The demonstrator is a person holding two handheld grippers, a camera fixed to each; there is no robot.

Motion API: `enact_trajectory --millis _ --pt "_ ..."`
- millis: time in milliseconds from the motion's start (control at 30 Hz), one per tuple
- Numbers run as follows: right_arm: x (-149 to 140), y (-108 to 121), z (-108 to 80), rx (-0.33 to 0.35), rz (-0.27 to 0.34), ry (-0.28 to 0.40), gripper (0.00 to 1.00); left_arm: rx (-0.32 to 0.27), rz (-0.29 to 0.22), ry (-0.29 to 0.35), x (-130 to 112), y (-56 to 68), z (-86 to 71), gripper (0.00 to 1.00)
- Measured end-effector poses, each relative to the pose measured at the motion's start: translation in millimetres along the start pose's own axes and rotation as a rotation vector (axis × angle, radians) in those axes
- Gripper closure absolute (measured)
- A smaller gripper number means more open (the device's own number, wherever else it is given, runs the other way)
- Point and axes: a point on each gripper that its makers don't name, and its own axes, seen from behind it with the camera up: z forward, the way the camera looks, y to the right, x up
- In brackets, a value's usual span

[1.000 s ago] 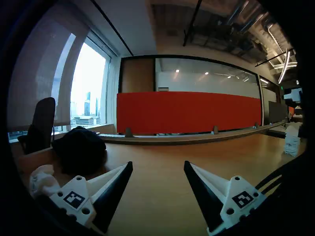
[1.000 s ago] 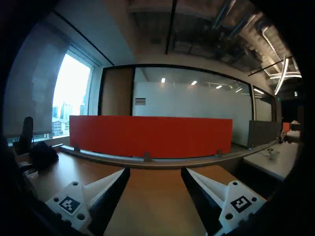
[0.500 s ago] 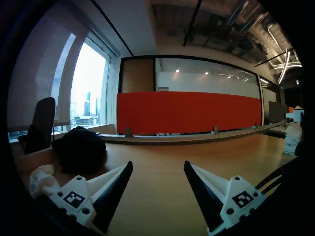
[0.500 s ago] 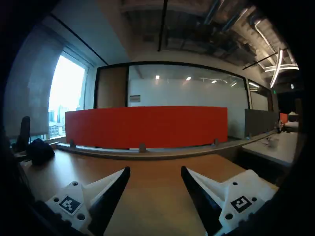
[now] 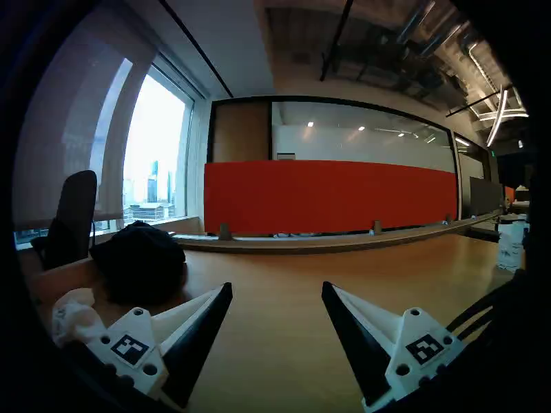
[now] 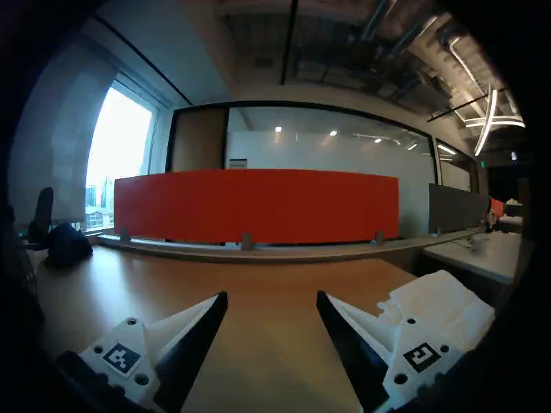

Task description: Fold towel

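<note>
A white towel (image 6: 441,297) lies rumpled on the wooden table (image 6: 262,275), just behind and right of my right gripper's right finger (image 6: 358,330). My right gripper (image 6: 272,303) is open, low over the tabletop, with nothing between its fingers. My left gripper (image 5: 277,292) is also open and empty above the same table (image 5: 344,268). A crumpled white cloth (image 5: 72,318) lies beside the left gripper's left finger. At the far right edge of the left gripper view stands a small white object (image 5: 511,244), partly hidden.
A black bag (image 5: 140,261) rests on the table's left side, with a dark chair (image 5: 69,217) behind it by the window. A red divider (image 6: 255,206) runs along the table's far edge. Another desk (image 6: 482,251) stands to the right.
The right gripper has dropped toward the table and shifted, bringing the white towel into view at its right. The left gripper has stayed still; the white object at its right edge looks smaller.
</note>
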Motion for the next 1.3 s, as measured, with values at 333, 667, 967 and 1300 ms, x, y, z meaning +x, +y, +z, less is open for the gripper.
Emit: enact_trajectory --millis 333,667,967,1300 --pt "-13.9 0.6 7.7 -0.005 0.006 -0.014 0.0 0.0 0.0 0.0 0.0 -0.2 0.4 0.04" --pt "-18.5 -2.3 7.8 0.001 0.004 -0.01 0.0 0.0 0.0 0.0 0.0 0.0 0.1 0.04" --pt "-14.8 -5.2 2.5 0.009 0.008 0.017 0.0 0.0 0.0 0.0 -0.3 -0.2 0.2 0.03" --pt "-13.4 -6.9 -1.7 0.017 0.01 0.029 0.0 0.0 0.0 0.0 -0.2 -0.4 -0.2 0.04"
